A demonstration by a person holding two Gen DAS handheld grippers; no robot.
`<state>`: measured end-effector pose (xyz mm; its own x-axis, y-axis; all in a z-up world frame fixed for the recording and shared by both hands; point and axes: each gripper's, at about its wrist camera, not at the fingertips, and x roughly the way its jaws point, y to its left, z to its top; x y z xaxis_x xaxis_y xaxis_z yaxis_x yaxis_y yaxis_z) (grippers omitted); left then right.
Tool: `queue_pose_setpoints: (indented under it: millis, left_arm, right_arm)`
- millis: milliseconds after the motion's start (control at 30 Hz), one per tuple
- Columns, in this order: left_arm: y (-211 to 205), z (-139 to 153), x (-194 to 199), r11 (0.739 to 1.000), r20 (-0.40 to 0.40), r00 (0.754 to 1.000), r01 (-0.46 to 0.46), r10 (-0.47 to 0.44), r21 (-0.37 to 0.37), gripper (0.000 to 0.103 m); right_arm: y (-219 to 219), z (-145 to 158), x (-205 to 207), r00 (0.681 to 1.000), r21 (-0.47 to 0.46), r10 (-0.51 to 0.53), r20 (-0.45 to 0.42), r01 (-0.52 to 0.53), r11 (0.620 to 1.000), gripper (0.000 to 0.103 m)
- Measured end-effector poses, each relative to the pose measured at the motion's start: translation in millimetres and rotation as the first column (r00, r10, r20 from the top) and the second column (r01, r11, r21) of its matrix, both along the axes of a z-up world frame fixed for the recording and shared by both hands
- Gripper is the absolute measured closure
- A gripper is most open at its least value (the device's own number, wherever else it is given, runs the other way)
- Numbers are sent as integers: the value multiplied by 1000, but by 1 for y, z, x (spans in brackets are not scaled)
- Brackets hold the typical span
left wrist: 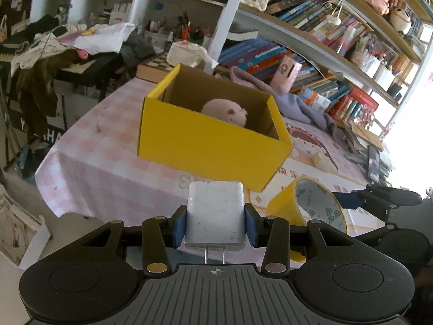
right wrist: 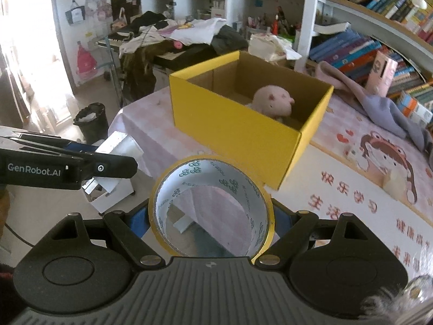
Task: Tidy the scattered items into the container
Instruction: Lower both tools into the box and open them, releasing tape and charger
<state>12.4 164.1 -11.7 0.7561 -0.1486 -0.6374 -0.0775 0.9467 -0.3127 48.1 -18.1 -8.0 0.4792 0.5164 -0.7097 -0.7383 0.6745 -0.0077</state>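
Daylight floods in from blown-out side edges; fisheye bends the frame edges, centre stays sharp.

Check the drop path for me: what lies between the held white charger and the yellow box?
Only bare pink checked tablecloth, seen in the left wrist view. The charger sits in the left tool, short of the yellow box.

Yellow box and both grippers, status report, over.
Left gripper shut on white charger. Right gripper shut on tape roll. Yellow box ahead, plush toy inside. Path clear.
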Motion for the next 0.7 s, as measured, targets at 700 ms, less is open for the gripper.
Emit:
queue_pose_setpoints:
  millis: [700]
  left_arm:
    - [15, 35, 151, 983, 101, 994, 33, -52, 183, 61]
  right_arm:
    - [34, 40, 137, 979, 96, -16, 202, -4, 995, 17]
